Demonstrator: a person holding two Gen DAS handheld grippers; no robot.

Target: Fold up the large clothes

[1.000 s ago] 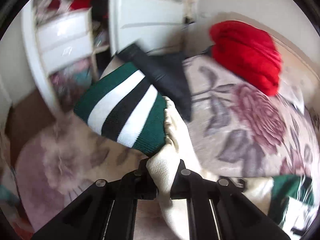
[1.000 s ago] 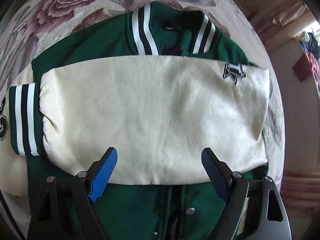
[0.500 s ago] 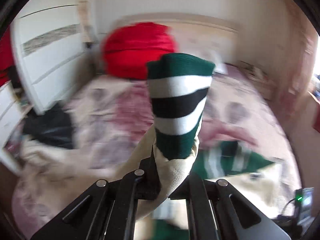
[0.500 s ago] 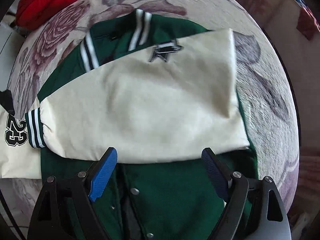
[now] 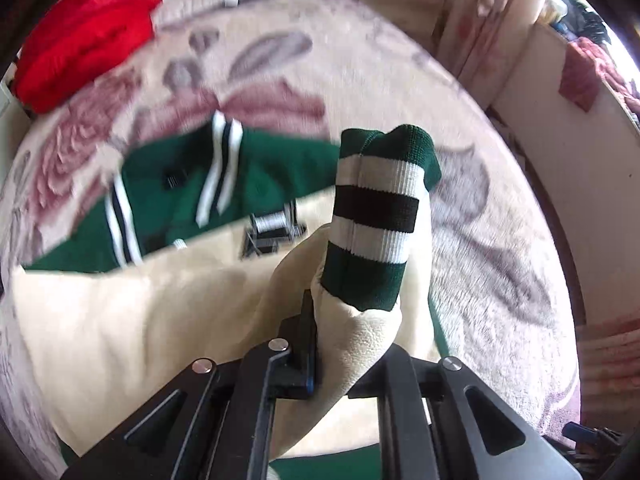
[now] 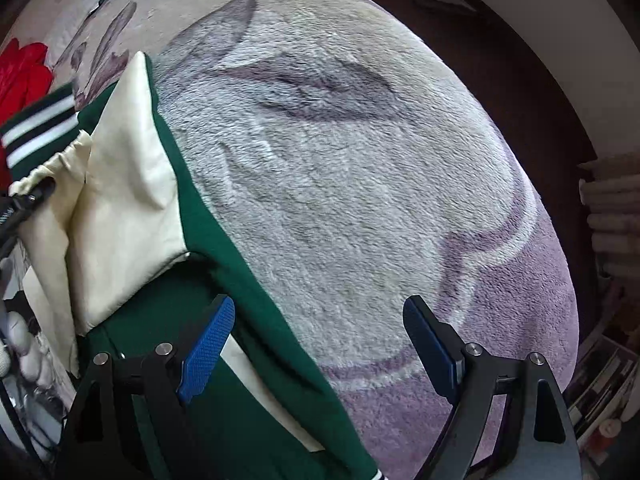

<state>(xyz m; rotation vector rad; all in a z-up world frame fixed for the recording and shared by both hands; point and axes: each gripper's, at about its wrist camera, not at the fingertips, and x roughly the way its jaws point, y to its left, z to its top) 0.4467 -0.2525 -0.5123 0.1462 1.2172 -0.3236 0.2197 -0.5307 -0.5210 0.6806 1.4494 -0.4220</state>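
A green varsity jacket (image 5: 256, 184) with cream sleeves lies on the bed; one cream sleeve (image 5: 140, 300) is folded across its chest. My left gripper (image 5: 348, 344) holds the other cream sleeve just below its green, white and black striped cuff (image 5: 376, 216), which stands up above the jacket; the jaws are starting to open with the sleeve still pinched between them. In the right wrist view that cuff (image 6: 40, 124) shows at the far left. My right gripper (image 6: 316, 320) is open and holds nothing, straddling the jacket's green side edge (image 6: 224, 240) and the blanket.
A pale floral fleece blanket (image 6: 360, 160) covers the bed. Red folded cloth (image 5: 84, 36) lies at the head end. The bed's edge drops to dark floor (image 6: 540, 92), with stacked shelves (image 6: 612, 216) beyond. A gloved hand (image 6: 20, 344) shows at the left edge.
My left gripper swung the striped-cuff sleeve from the bed's far side over onto the jacket and tipped downward. My right gripper slid off the folded sleeve to the jacket's side edge, staying open.
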